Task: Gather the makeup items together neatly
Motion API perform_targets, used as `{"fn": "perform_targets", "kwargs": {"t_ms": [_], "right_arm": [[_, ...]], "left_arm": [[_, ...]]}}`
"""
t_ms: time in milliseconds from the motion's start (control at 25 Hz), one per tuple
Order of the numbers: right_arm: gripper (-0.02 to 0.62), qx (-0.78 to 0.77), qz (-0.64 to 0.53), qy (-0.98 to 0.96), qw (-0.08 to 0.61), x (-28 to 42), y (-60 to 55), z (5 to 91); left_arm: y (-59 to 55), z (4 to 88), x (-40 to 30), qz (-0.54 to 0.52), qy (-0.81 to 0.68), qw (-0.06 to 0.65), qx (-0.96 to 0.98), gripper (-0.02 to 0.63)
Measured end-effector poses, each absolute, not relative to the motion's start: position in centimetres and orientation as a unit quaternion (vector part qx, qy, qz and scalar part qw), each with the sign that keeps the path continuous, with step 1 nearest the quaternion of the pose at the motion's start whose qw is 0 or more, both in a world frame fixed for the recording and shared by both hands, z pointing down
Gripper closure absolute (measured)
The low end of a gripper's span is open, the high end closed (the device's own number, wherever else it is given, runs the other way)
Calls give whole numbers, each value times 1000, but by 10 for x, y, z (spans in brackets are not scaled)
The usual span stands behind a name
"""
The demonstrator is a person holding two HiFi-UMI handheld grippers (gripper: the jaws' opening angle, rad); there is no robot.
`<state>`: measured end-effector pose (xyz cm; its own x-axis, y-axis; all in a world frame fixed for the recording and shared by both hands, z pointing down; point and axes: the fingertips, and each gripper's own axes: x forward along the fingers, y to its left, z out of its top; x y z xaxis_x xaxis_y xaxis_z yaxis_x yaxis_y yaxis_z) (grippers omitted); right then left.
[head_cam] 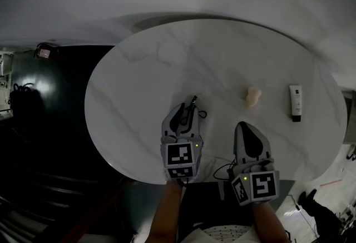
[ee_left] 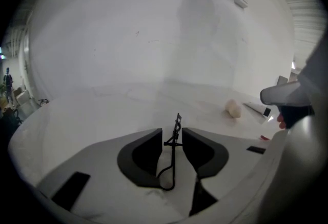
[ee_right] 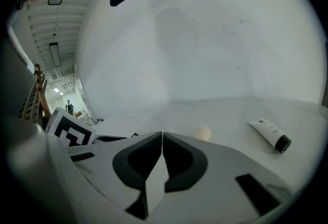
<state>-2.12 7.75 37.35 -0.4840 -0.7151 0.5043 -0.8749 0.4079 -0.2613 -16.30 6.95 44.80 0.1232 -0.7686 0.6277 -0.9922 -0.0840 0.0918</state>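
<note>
A thin black eyelash curler (head_cam: 194, 107) lies on the round white marble table (head_cam: 161, 64), its wire frame (ee_left: 177, 124) between the jaws of my left gripper (head_cam: 186, 109) (ee_left: 172, 133). Those jaws stand apart, with a gap on each side of the wire. To the right, my right gripper (head_cam: 243, 125) (ee_right: 162, 136) is shut, with nothing between its fingers. Beyond it a beige makeup sponge (head_cam: 253, 97) (ee_right: 203, 133) (ee_left: 233, 109) rests on the table. Further right lies a white tube with a black cap (head_cam: 296, 103) (ee_right: 270, 134).
The table's front edge runs just under both grippers, and a thin cable (head_cam: 222, 169) hangs there. Left of the table is a dark floor with black gear (head_cam: 25, 100). A white wall stands behind the table. The right gripper's body (ee_left: 287, 96) shows at the right of the left gripper view.
</note>
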Motion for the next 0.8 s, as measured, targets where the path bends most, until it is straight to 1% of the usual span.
{"fn": "perform_targets", "kwargs": {"t_ms": [280, 800], "right_arm": [[580, 483, 255, -822, 159, -20, 78, 376], [580, 485, 255, -821, 158, -18, 78, 376]], "left_arm": [[68, 450, -161, 221, -622, 257, 705, 443], [69, 448, -162, 211, -633, 259, 698, 482]]}}
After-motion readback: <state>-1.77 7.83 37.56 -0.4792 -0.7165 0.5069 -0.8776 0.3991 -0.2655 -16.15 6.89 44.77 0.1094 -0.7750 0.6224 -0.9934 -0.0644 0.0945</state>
